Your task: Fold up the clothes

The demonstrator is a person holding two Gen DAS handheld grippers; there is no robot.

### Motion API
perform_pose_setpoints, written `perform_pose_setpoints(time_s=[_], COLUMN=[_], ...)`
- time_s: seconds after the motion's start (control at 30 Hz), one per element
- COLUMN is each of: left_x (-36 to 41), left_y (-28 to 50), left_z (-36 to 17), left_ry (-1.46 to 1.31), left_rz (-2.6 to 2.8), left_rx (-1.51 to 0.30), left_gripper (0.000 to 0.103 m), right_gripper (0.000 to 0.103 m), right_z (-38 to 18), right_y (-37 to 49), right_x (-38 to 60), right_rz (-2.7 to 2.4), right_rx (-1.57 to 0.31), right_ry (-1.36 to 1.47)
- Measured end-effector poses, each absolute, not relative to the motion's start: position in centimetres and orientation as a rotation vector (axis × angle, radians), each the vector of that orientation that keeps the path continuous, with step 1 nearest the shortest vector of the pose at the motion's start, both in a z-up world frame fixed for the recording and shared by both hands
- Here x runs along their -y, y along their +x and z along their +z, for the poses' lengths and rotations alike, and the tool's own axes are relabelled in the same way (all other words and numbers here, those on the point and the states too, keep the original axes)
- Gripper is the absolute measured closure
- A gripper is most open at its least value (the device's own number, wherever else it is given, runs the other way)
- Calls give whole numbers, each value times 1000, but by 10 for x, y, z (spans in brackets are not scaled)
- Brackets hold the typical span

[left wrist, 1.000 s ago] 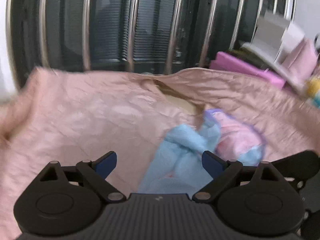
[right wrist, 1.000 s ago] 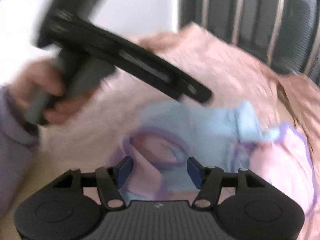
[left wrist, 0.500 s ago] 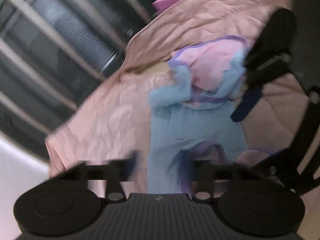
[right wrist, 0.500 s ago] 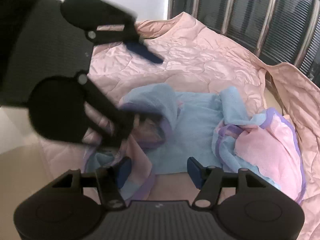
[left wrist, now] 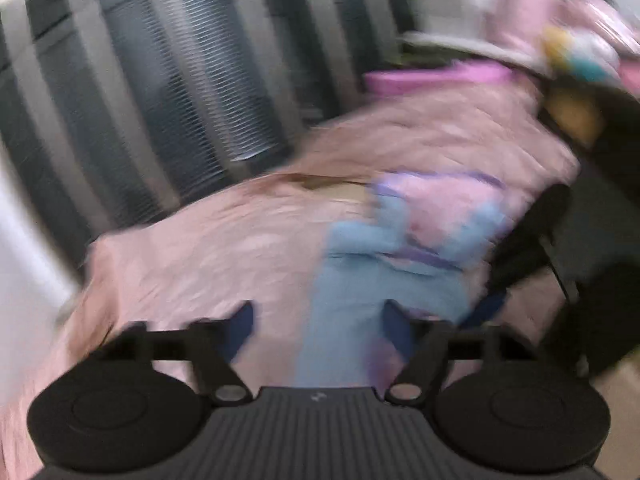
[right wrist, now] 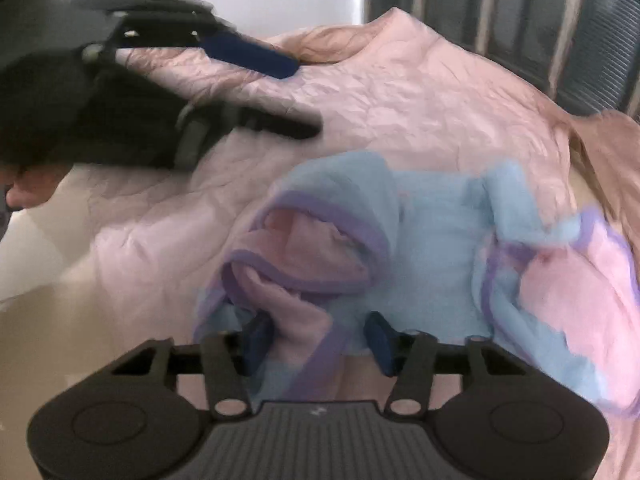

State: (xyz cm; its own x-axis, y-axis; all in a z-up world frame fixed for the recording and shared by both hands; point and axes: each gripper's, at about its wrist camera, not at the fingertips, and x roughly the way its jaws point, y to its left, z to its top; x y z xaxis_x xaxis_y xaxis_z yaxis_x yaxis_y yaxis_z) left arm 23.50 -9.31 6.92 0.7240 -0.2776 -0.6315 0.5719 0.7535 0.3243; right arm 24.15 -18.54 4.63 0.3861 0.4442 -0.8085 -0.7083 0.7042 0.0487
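Crumpled blue-pink garment (right wrist: 420,248) lies crosswise; right claw (right wrist: 318,338) closing around its hem; left claw (left wrist: 316,328) reopening, empty.

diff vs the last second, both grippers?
Right gripper has just been closing around the garment edge; whether the pads press yet is unclear. Left gripper shut on the garment's left part half a second ago, and has since been reopening, now clear over the quilt. Quilt unchanged.
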Motion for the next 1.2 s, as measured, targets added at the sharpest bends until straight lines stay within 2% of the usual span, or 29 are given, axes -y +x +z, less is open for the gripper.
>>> perform_pose_setpoints(time_s=[0.03, 0.07, 0.17, 0.2, 0.23, 0.27, 0.4, 0.47, 0.67, 0.87, 0.97, 1.13, 1.2], left_x=[104, 112, 135, 136, 133, 128, 84, 47, -18, -47, -64, -77, -75], left_y=[235, 238, 249, 258, 265, 271, 268, 257, 162, 92, 54, -32, -63], left_z=[64, 58, 41, 40, 40, 42, 63, 78, 83, 84, 87, 76, 65], left_ry=[589, 644, 796, 780, 730, 682, 507, 320, 0, -106, -162, -285, -276], left_rz=[-528, -532, -546, -565, -576, -578, -408, -274, -62, -68, -90, -271, -275], left_rx=[-597, -609, -648, -685, -729, -759, -645, -590, -526, -571, -563, -529, -536], left_gripper=[29, 30, 39, 58, 88, 97, 98, 98, 98, 98, 98, 98, 98], right_gripper=[86, 90, 88, 88, 88, 88, 88, 89, 91, 91, 91, 91, 84], right_z=[50, 53, 55, 53, 50, 48, 48, 51, 70, 93, 95, 77, 66], right_y=[238, 235, 231, 232, 233, 235, 236, 234, 224, 188, 160, 73, 34], right_x=[187, 188, 184, 185, 186, 188, 192, 189, 193, 164, 164, 171, 173], right_rz=[734, 719, 705, 708, 714, 720, 718, 685, 640, 626, 462, 356, 322], right_rx=[-907, -903, -898, -906, -914, -920, -916, -894, -804, -627, -564, -613, -646], right_ry=[-347, -363, -386, -390, -390, -388, -367, -375, -365, -354, -218, -103, -58])
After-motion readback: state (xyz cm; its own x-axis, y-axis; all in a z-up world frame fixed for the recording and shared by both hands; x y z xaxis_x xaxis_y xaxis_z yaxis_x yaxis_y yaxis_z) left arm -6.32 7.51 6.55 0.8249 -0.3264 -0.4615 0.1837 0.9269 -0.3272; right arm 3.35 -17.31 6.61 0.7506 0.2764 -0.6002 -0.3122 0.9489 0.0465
